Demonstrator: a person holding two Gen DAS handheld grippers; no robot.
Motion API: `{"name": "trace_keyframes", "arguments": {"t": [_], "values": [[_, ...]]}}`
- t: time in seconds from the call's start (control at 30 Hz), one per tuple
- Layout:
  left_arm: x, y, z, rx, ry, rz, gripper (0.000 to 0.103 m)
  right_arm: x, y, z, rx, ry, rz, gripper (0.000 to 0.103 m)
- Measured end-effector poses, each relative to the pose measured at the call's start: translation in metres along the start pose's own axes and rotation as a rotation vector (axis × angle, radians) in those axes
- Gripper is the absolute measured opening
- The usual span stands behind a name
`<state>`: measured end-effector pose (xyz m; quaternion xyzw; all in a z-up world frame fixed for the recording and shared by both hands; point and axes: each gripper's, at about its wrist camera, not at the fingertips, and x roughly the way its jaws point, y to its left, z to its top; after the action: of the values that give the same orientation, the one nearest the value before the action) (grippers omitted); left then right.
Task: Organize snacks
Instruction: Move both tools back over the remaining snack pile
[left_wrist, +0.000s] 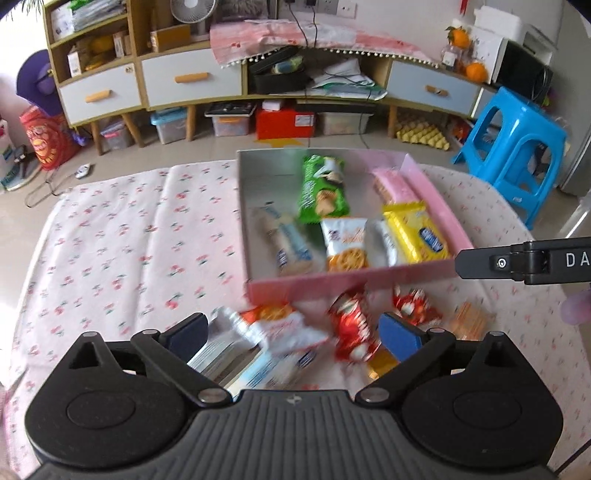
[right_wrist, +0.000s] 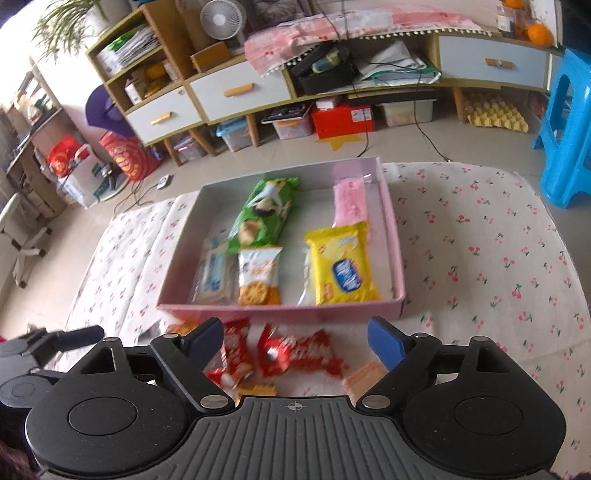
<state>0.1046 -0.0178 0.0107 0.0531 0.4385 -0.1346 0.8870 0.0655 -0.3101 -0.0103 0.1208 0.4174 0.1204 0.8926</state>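
Note:
A pink box (left_wrist: 347, 278) (right_wrist: 397, 254) sits on the cherry-print cloth and holds a green packet (left_wrist: 323, 190) (right_wrist: 264, 212), a yellow packet (left_wrist: 415, 232) (right_wrist: 341, 267), an orange-white cracker packet (left_wrist: 345, 245) (right_wrist: 258, 277), a blue-white packet (left_wrist: 286, 245) (right_wrist: 214, 273) and a pink packet (left_wrist: 391, 182) (right_wrist: 351, 201). Loose snacks lie in front of the box: red packets (left_wrist: 352, 326) (right_wrist: 295, 352), an orange-white packet (left_wrist: 282, 326) and a small orange one (left_wrist: 469, 319) (right_wrist: 364, 376). My left gripper (left_wrist: 291, 336) is open over them. My right gripper (right_wrist: 295, 341) is open above the red packets.
A low cabinet with drawers (left_wrist: 192, 83) (right_wrist: 240, 92) stands across the floor, with storage boxes under it. A blue plastic stool (left_wrist: 513, 147) (right_wrist: 569, 122) stands at the right. The right gripper's finger (left_wrist: 517, 262) reaches in beside the box's near right corner.

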Motion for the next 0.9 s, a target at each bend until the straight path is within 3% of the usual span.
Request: {"name": "trace_keyframes", "arguments": {"t": [0.33, 0.67, 0.9], "values": [[-0.010, 0.027, -0.031, -0.025, -0.082, 0.016, 0.102, 0.007, 0.021, -0.043, -0.035, 0.005, 0.018, 0.088], [-0.009, 0.054, -0.056, 0.027, -0.080, 0.012, 0.101, 0.010, 0.033, -0.071, -0.164, -0.036, 0.003, 0.088], [-0.012, 0.071, -0.074, 0.039, -0.094, -0.019, 0.099, 0.023, 0.045, -0.095, -0.238, -0.004, 0.012, 0.088]]}}
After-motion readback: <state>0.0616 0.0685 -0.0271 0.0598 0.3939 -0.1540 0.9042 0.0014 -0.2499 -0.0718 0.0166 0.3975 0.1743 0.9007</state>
